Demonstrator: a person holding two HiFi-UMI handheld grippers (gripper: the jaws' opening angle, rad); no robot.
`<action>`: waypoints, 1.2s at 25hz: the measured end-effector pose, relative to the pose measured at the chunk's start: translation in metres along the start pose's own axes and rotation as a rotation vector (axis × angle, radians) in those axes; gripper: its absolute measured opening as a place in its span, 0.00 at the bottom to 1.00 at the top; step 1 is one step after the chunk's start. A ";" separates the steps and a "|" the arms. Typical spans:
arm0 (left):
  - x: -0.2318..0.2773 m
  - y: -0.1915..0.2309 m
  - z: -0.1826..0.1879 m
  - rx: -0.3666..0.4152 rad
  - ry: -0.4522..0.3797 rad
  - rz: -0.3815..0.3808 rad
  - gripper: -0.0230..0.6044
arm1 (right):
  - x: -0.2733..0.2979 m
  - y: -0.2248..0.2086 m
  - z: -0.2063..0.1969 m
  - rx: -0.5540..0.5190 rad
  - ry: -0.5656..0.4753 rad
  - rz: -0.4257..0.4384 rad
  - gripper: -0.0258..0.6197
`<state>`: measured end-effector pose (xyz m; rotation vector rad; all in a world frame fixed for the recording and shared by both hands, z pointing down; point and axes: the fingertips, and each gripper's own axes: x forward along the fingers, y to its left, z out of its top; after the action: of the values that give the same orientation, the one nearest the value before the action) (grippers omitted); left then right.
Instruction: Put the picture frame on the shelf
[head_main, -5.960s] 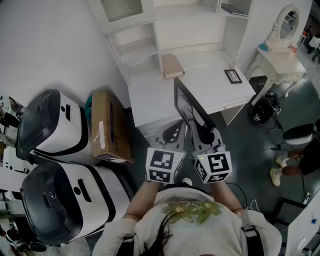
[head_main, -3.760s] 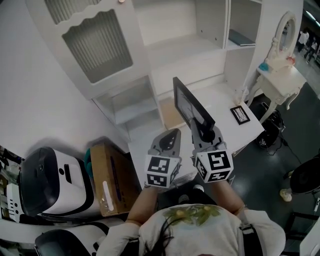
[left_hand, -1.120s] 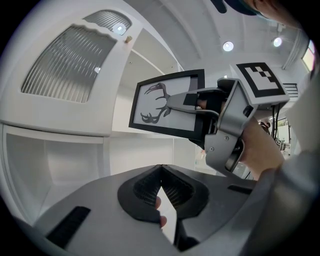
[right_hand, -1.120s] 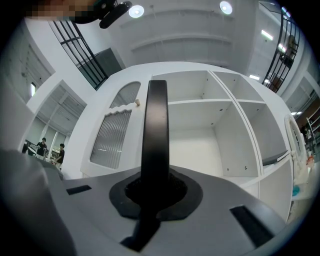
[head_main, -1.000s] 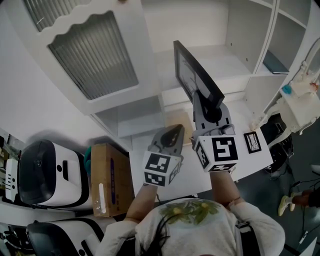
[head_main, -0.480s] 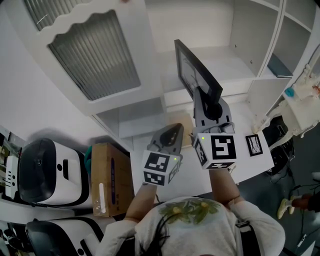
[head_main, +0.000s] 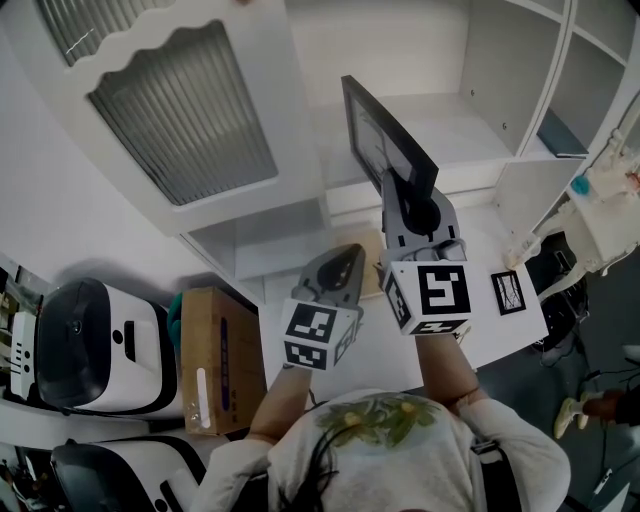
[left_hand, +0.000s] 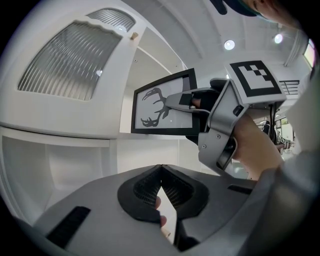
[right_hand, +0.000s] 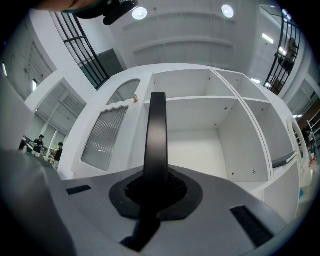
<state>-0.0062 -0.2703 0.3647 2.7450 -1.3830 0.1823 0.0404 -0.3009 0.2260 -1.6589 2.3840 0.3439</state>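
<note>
White shelf (head_main: 455, 125) behind, black picture frame (head_main: 385, 140), antler print (left_hand: 154, 104), in right tongs (right_hand: 155, 190)

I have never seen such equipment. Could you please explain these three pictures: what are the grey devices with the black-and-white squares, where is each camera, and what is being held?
A person holds one hand-operated gripper in each hand; the patterned cubes are part of the grippers. The head view looks down from a camera on the person's head. The other two views come from cameras riding on each gripper. The right gripper is shut on a black picture frame, held up before a white shelf compartment. The left gripper is shut and holds nothing. Below, a second small frame lies on the white desk.
</note>
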 end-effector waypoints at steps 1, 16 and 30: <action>0.001 0.000 0.000 0.001 0.001 -0.001 0.08 | 0.001 0.000 0.000 0.000 0.000 0.001 0.09; 0.015 0.007 -0.004 0.006 0.019 -0.004 0.08 | 0.020 -0.006 -0.005 0.009 0.005 0.010 0.10; 0.022 0.011 -0.011 0.009 0.032 -0.001 0.08 | 0.035 -0.005 -0.009 0.008 0.012 0.000 0.10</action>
<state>-0.0028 -0.2933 0.3782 2.7372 -1.3763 0.2317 0.0328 -0.3370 0.2233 -1.6616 2.3911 0.3248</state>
